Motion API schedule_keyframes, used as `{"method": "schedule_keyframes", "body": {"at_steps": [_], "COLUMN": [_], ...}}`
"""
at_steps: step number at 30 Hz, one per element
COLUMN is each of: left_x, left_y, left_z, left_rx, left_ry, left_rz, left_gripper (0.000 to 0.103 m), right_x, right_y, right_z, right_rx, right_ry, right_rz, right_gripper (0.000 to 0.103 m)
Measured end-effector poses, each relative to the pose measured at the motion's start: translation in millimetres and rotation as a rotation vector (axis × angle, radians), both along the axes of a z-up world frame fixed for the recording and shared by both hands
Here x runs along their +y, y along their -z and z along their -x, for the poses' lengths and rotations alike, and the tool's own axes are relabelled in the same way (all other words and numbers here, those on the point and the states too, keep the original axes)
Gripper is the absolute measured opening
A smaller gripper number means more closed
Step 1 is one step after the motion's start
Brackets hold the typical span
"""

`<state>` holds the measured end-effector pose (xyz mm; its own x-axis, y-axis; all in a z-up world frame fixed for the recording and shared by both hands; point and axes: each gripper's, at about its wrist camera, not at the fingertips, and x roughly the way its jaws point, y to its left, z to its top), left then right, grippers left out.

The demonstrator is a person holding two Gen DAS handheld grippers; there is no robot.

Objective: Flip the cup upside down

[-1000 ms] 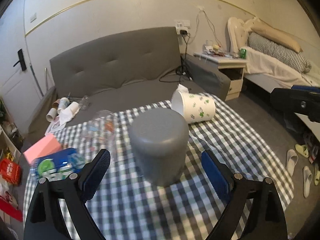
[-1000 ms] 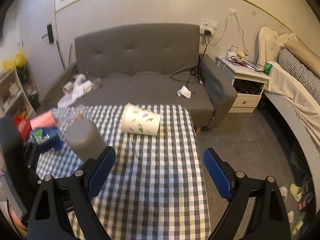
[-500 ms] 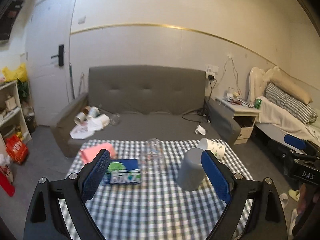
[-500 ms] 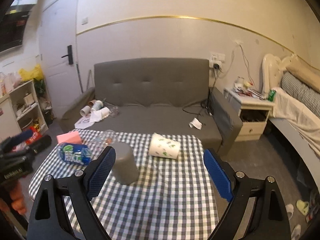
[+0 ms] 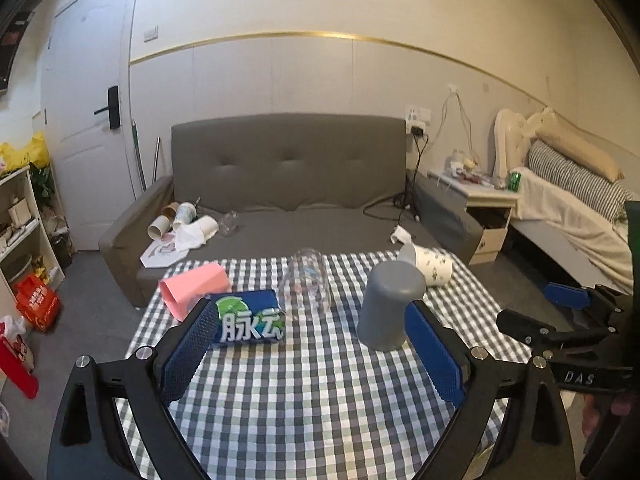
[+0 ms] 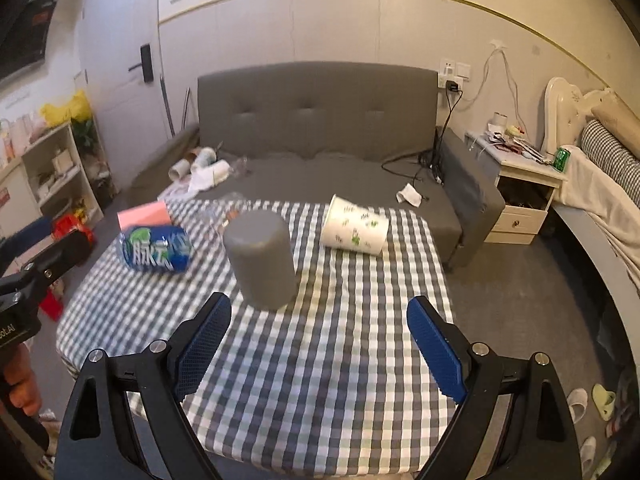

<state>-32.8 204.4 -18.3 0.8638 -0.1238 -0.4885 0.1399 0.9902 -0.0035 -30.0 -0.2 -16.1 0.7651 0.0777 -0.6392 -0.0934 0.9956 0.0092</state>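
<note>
Two grippers [image 5: 314,354] [image 6: 320,342] spread empty, grey cup [image 5: 390,306] inverted, glass [image 5: 306,284], tissue pack [image 5: 248,324] beside.

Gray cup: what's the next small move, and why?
Probably none on the gray cup: it stands closed end up on the checked table, apparently flipped. Both the left gripper and right gripper are open and empty. If more cups count, I'd ease the right gripper toward the white paper cup lying on its side.

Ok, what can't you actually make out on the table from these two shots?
- Grey cup: mouth faces the table in both views, so its inside is hidden.
- Clear glass: right wrist view blurs it behind the grey cup.
- White paper cup: left wrist view partly hides it behind the grey cup.
</note>
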Motion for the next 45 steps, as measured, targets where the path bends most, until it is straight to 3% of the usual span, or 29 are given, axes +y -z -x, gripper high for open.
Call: {"method": "schedule_keyframes", "body": {"at_steps": [7, 11, 14, 17, 45], "left_x": [4.2, 8.7, 11.2, 14.0, 11.6], "left_y": [8.7, 9.9, 11.0, 12.2, 12.8], "left_z": [-8.6, -11.1, -12.7, -15.1, -15.7], "left_rx": [0.024, 0.023, 0.022, 0.049, 0.068], "left_ry": [-0.025, -0.045, -0.071, -0.061, -0.042], "left_rz": [0.018, 0.025, 0.013, 0.044, 0.012], "left_gripper": [0.097, 0.103, 0.103, 0.103, 0.103], "right_x": [7.8, 6.6, 6.2, 6.1, -1.7], "right_y": [11.0, 15.2, 19.3, 18.9, 7.0], "right_z": [-0.6, -4.6, -7.2, -6.7, -4.6], "right_rx": [0.013, 0.026, 0.048, 0.042, 0.006], "right_ry": [-0.014, 0.004, 0.002, 0.007, 0.041], "right_rz": [0.004, -0.016, -0.029, -0.027, -0.034], "right_gripper": [0.090, 0.090, 0.101, 0.103, 0.103]}}
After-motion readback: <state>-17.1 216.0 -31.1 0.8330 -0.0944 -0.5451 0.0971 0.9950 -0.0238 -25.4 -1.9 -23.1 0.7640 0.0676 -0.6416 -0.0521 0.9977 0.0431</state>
